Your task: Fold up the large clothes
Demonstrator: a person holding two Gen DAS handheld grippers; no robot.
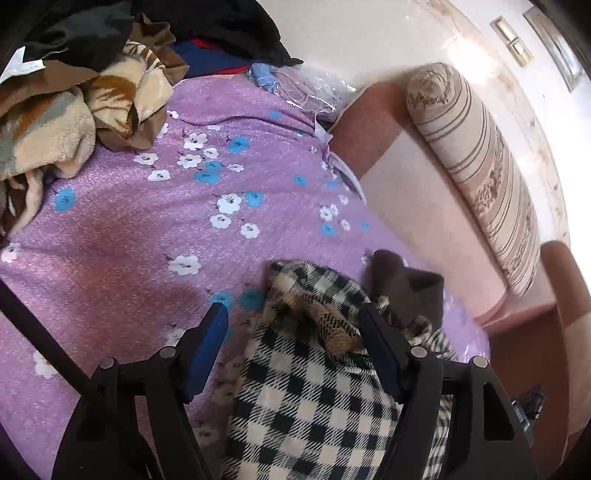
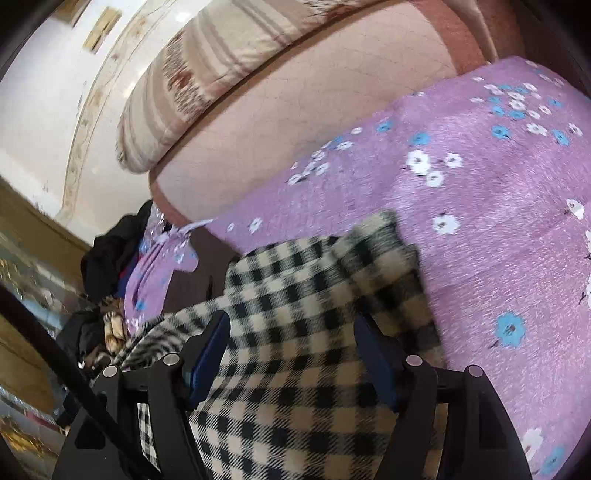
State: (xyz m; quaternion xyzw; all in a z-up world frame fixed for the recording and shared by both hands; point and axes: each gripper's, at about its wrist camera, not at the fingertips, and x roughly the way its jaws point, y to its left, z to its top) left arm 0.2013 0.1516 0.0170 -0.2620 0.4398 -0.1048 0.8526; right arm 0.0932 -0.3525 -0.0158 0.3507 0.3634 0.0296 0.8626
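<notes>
A black-and-cream checked garment (image 1: 306, 398) lies bunched on the purple flowered bedspread (image 1: 147, 240). A tan plaid lining (image 1: 325, 317) and a dark brown part (image 1: 410, 291) show at its far end. My left gripper (image 1: 295, 321) is open, its blue pads wide apart on either side of the cloth without pinching it. In the right wrist view the same checked garment (image 2: 306, 314), blurred, lies across the bedspread (image 2: 480, 229). It runs loosely between the spread fingers of my open right gripper (image 2: 291, 332).
A heap of beige and brown blankets (image 1: 74, 110) and dark clothes (image 1: 221, 26) sits at the far left of the bed. A striped bolster (image 1: 480, 177) rests on the pink padded side panel (image 1: 417, 206). More dark clothes (image 2: 107, 254) lie beyond the bed's edge.
</notes>
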